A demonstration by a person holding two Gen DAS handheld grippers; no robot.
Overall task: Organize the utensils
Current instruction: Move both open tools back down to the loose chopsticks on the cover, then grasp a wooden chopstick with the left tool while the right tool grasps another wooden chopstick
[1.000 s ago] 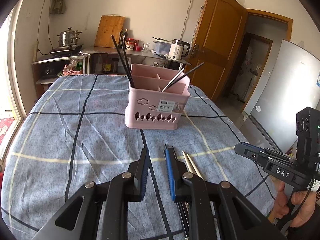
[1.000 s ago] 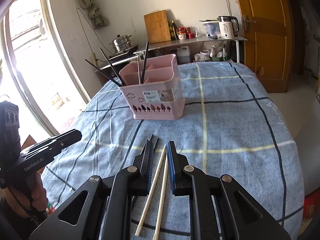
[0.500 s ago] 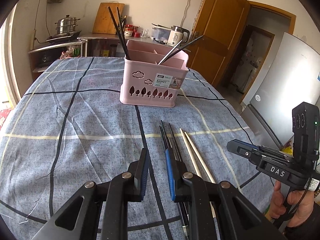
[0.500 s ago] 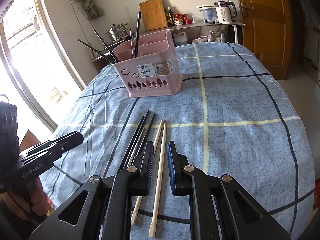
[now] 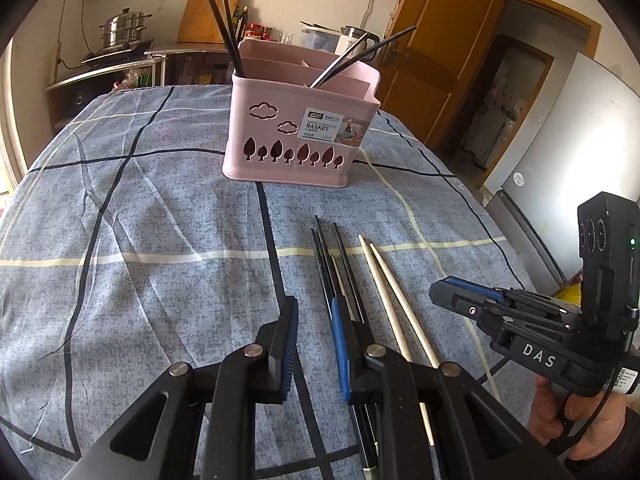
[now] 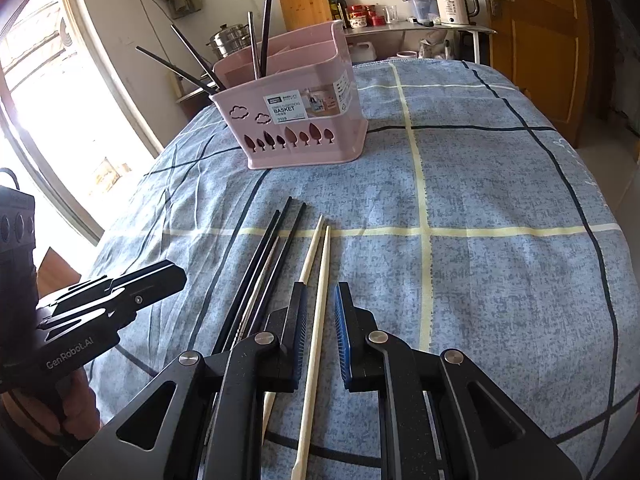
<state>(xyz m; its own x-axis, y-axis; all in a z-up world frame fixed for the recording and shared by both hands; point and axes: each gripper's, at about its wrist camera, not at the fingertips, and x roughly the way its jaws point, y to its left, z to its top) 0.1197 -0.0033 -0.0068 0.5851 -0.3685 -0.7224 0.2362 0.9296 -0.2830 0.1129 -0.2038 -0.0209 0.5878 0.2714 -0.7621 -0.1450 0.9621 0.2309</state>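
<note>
Both tools have dropped closer to the table (image 5: 120,240). Left tool (image 5: 314,344) hangs narrowly open above black chopsticks (image 5: 340,272); right tool (image 6: 320,336), narrowly open, straddles wooden chopsticks (image 6: 316,280). Pink basket (image 5: 300,136) stands beyond.

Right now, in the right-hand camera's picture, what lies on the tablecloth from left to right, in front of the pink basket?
The other tongs at the left edge → the dark chopsticks → the two pale wooden chopsticks, one running between this camera's own tongs → bare tablecloth.
</note>
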